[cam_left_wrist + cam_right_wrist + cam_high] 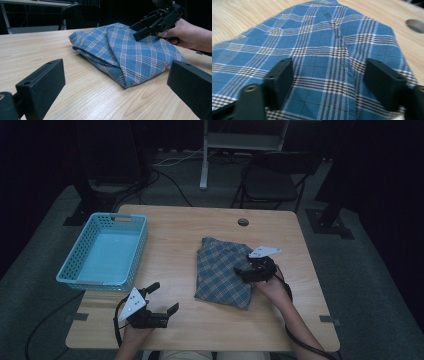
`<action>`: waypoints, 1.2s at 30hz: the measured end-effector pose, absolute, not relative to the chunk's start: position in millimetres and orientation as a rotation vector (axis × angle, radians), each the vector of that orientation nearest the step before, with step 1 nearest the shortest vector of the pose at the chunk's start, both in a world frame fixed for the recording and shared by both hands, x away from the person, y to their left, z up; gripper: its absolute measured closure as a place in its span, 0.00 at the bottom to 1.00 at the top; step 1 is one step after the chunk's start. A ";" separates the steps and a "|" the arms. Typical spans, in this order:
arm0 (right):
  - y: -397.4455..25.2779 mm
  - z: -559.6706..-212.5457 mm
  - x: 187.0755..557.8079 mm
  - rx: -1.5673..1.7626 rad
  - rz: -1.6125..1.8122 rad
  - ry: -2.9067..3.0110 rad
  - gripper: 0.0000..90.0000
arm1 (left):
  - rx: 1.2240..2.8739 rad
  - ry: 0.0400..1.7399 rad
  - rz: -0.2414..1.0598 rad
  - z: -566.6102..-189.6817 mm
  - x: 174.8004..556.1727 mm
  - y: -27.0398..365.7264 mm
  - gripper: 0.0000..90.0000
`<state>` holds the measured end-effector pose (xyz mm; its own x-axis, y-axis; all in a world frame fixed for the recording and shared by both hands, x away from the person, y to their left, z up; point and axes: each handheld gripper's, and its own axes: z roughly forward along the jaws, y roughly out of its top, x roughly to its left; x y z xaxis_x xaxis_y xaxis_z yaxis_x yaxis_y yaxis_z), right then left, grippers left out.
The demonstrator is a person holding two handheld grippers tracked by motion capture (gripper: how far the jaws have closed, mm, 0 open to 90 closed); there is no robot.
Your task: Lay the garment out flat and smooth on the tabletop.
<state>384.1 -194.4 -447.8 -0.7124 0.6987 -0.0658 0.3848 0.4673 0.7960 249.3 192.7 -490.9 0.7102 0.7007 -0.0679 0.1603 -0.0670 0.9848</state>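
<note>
Right tongs [248, 270] spread, seemingly touching plaid cloth [223, 270].

Bare table [175, 245] between basket [102, 249] and folded cloth [225, 270]: free passage; basket blocks left edge.

I see blue plaid cloth [223, 272] lying folded on wooden surface [175, 240], right of centre. Pattern: white and dark brown lines crossing on blue ground. Folded into rough rectangle, several layers stacked, one flap lapped diagonally over top. Far end narrower and bunched, near end flatter and wider. In left gripper view I see near corner [126, 83] forming rounded fold, layered edges visible along side. Top face slightly rumpled, crease running lengthwise.
</note>
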 end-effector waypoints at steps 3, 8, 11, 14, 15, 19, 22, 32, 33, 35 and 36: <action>-194.9 -445.3 379.4 0.882 1.124 2.318 0.52 | 1.605 0.717 0.511 -490.9 249.4 192.8 0.02; -197.1 -442.5 376.9 0.835 1.099 2.334 0.81 | 1.605 0.718 0.510 -490.9 249.3 192.8 0.02; -198.0 -441.9 377.2 0.838 1.100 2.347 0.90 | 1.604 0.720 0.508 -490.9 249.3 193.0 0.02; -197.4 -437.5 375.6 0.850 1.125 2.349 0.96 | 1.604 0.719 0.501 -490.9 249.5 193.4 0.02; -197.7 -435.6 375.1 0.846 1.142 2.352 0.96 | 1.604 0.718 0.500 -490.9 249.5 193.5 0.02; -198.7 -427.0 371.1 0.846 1.244 2.384 0.97 | 1.604 0.718 0.502 -490.9 249.3 193.2 0.02; -198.2 -418.5 365.7 0.829 1.327 2.413 0.97 | 1.604 0.719 0.500 -490.9 249.5 193.5 0.02; -188.6 -395.6 338.0 0.667 1.517 2.500 0.97 | 1.602 0.720 0.500 -490.9 249.6 193.6 0.02; -187.6 -393.9 335.0 0.653 1.525 2.507 0.97 | 1.603 0.719 0.501 -490.9 249.5 193.7 0.02; -184.8 -389.7 326.5 0.606 1.549 2.529 0.97 | 1.603 0.719 0.502 -490.9 249.5 193.6 0.02; -183.8 -388.0 322.1 0.587 1.564 2.538 0.97 | 1.602 0.718 0.502 -490.9 249.5 193.6 0.02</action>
